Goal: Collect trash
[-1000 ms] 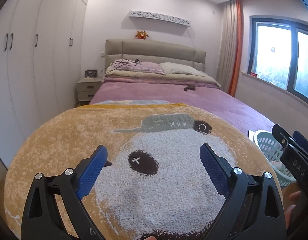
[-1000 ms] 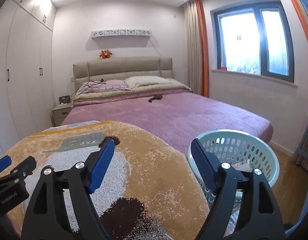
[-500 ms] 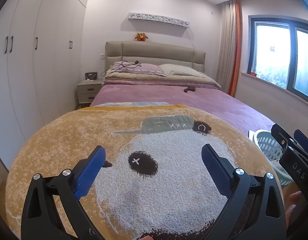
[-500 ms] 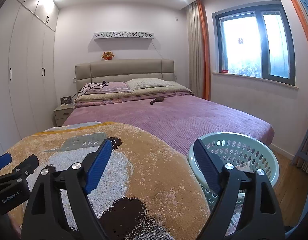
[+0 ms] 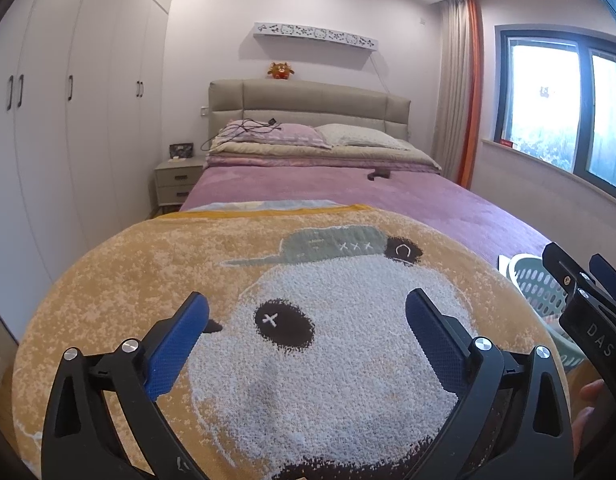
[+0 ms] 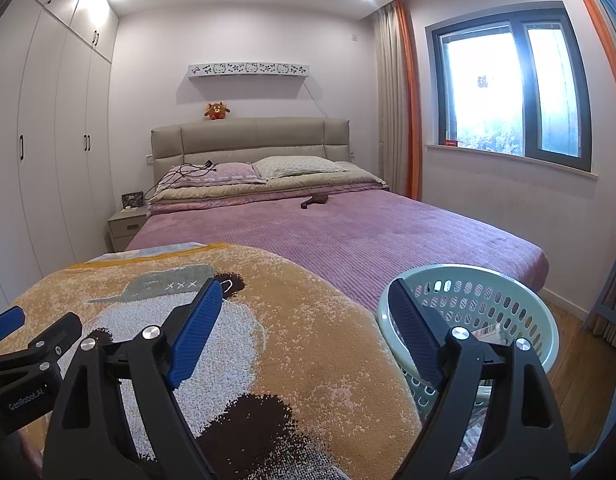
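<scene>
Hovering above orange panda-print blanket (image 5: 155,264), left gripper (image 5: 308,324) fingers spread wide, empty. Right gripper (image 6: 305,320) likewise released, gripping nothing; pale green perforated plastic basket (image 6: 520,300) sits just beyond its right finger (image 6: 414,340), beside purple bed (image 6: 348,236).

Blanket (image 5: 155,264) mustard, white bear print; bedspread (image 6: 348,236) purple; basket (image 6: 548,320) mint.

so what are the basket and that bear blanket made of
Basket: looks like moulded plastic, pale green, smooth with a slight sheen, walls full of punched oval holes. Blanket: seems a woven or knitted textile, matte with a nubby, speckled surface.
</scene>
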